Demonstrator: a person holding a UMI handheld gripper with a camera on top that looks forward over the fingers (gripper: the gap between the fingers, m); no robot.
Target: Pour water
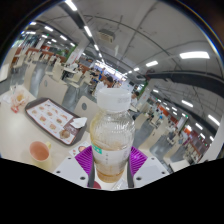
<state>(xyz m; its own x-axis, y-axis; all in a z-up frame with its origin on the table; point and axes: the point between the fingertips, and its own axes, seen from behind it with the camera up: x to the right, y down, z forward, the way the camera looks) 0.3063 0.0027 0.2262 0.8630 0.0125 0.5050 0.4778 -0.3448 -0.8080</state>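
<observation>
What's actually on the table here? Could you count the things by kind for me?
Bottle: 1, white-capped, between the gripper fingers, which press on it
Cup: 1, holding a pinkish-orange drink
Tray: 1, carrying small items too blurred to count
Total: 3

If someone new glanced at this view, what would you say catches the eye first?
The clear bottle with its white cap dominates, standing upright between the fingers, whose purple pads press against its sides. Beyond it to one side, a small glass cup of orange-tinted liquid sits on the white table, with a tray of small items farther back.
</observation>
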